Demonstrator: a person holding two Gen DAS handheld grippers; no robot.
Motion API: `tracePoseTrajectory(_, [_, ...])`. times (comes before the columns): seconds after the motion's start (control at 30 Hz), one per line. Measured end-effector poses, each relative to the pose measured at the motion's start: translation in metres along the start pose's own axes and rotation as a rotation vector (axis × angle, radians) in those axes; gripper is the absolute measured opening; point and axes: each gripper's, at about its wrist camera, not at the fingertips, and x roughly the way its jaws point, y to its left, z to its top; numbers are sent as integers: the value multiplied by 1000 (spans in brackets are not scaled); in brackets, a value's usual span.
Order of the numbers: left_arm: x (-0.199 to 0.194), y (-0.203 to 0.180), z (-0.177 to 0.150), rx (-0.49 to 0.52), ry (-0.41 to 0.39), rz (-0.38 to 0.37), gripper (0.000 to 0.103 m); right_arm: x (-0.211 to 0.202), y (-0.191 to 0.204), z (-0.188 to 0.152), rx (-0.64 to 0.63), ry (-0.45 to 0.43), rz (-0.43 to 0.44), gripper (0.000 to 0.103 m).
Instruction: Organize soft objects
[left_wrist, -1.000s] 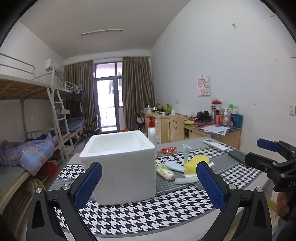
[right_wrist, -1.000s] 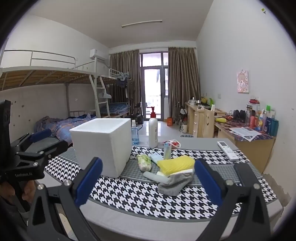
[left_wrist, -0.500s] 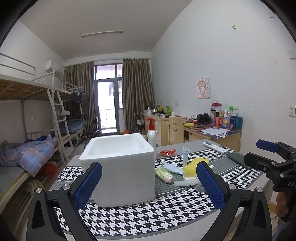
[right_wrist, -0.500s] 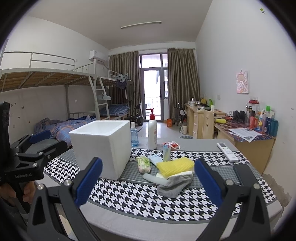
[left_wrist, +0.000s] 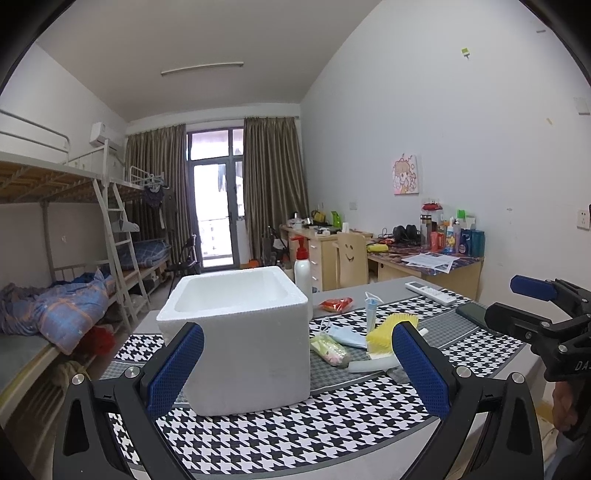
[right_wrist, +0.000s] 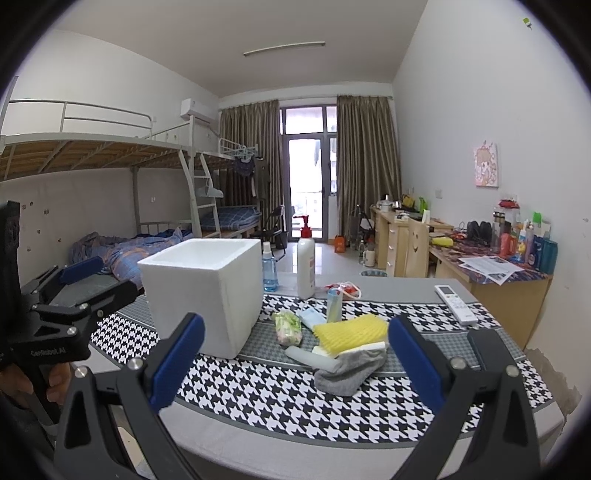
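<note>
A white foam box (left_wrist: 240, 332) (right_wrist: 207, 291) stands open and empty on the houndstooth table mat (right_wrist: 258, 384). To its right lies a pile: a yellow foam net (right_wrist: 351, 328) (left_wrist: 388, 326), a grey sock (right_wrist: 347, 373), a white tube (right_wrist: 310, 356), a blue face mask (left_wrist: 343, 336) and a green-pink packet (right_wrist: 288, 326) (left_wrist: 330, 350). My left gripper (left_wrist: 295, 369) is open and empty, held near the table's front edge facing the box. My right gripper (right_wrist: 291, 362) is open and empty, held short of the pile.
A red-pump lotion bottle (right_wrist: 306, 266), a blue spray bottle (right_wrist: 269, 267), an upright small tube (right_wrist: 333, 304), a red packet (left_wrist: 334, 304), a remote control (right_wrist: 454, 299) and a dark phone (left_wrist: 472, 312) are on the table. Bunk beds are at left, cluttered desks at right.
Both grippers have drawn back and risen slightly, so the box and pile look a little smaller and farther. Both stay open and empty.
</note>
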Motion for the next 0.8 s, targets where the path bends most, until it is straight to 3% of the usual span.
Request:
tracePoseTrajectory(0.33, [6,-4,3,16,6,-10,102,5,-5,3,2,6,-4,101])
tracePoseTrajectory(0.8, [33,-22,4,39,52,-85,102,21,-23,1,27,45,-48,101])
